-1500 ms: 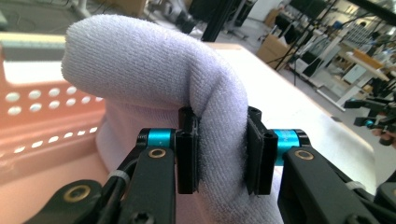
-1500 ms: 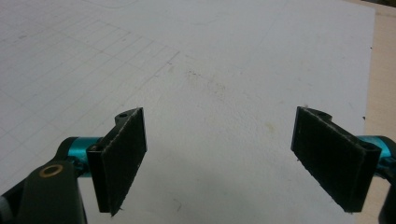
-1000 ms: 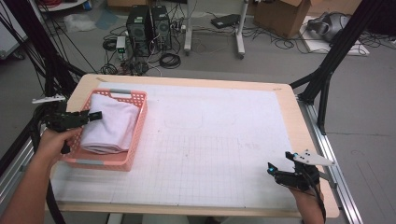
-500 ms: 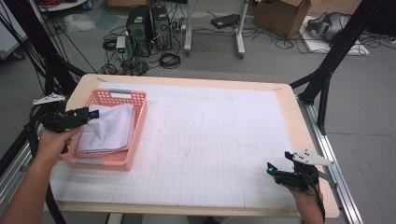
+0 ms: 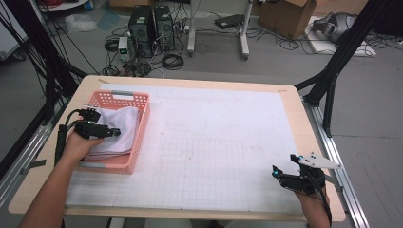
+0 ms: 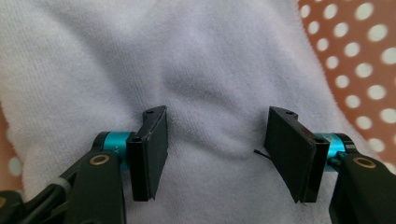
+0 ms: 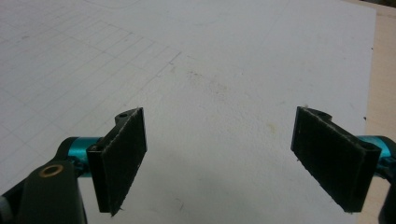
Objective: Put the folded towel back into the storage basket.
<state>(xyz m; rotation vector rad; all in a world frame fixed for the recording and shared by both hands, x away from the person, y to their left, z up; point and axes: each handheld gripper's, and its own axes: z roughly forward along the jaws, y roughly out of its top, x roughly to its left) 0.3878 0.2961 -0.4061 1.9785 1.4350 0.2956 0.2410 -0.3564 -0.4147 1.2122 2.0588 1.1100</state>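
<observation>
A white towel [image 5: 119, 128] lies in the pink basket [image 5: 139, 137] near the surface's left edge. The left gripper [image 6: 217, 140] hovers over it, jaws parted, gripping nothing. The right gripper [image 7: 233, 154], near the front right corner, has its jaws wide apart and bare.

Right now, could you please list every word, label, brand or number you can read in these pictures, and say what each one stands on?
No text can be read anywhere.
White table sheet: printed grid lines and outlines, no words or numbers.
Pink basket and white towel: no label showing.
Left gripper and right gripper: no markings legible.
Cardboard box on the floor: too blurred to tell.
</observation>
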